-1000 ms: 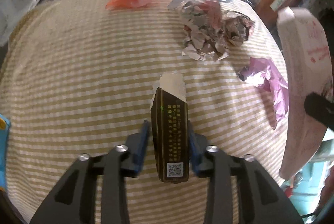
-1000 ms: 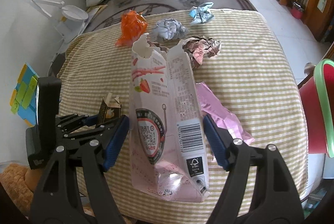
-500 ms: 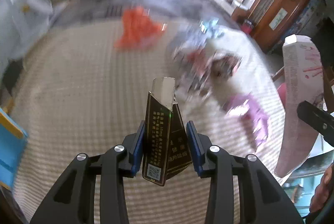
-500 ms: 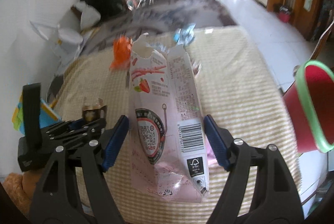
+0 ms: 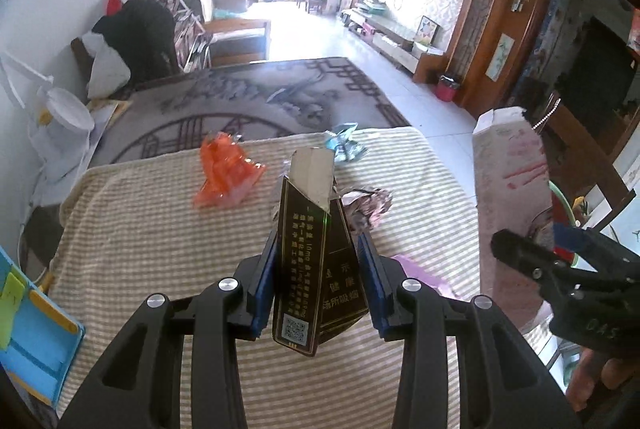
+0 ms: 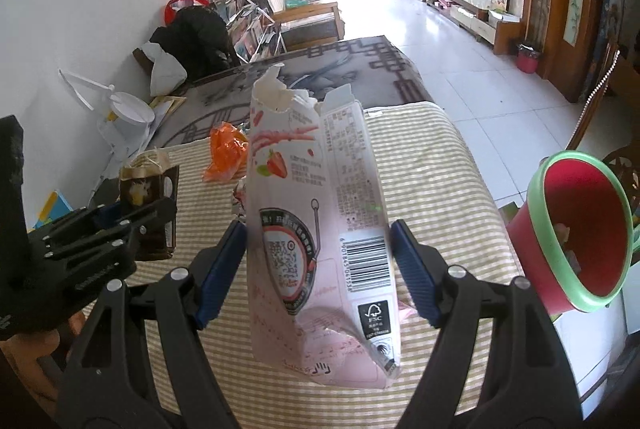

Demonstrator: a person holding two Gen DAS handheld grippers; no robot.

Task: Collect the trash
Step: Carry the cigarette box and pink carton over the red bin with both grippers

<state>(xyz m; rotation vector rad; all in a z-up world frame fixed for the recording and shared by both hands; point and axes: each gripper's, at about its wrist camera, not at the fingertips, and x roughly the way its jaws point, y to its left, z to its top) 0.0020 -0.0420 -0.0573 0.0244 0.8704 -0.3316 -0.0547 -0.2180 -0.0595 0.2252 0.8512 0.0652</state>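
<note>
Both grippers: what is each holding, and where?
Left gripper: dark brown box, gripped near its bottom. Right gripper: pink carton, gripped at its middle.

dark box point(image 5: 316, 253) now clamped, off table point(image 5: 160, 229)

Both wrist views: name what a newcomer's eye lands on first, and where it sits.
The tall pink strawberry-printed carton with a torn top fills the right wrist view, clamped in the right tongs above the striped tablecloth. In the left wrist view the left tongs pinch a crushed dark brown cigarette box. A red bin with a green rim waits off the table's right edge.
</note>
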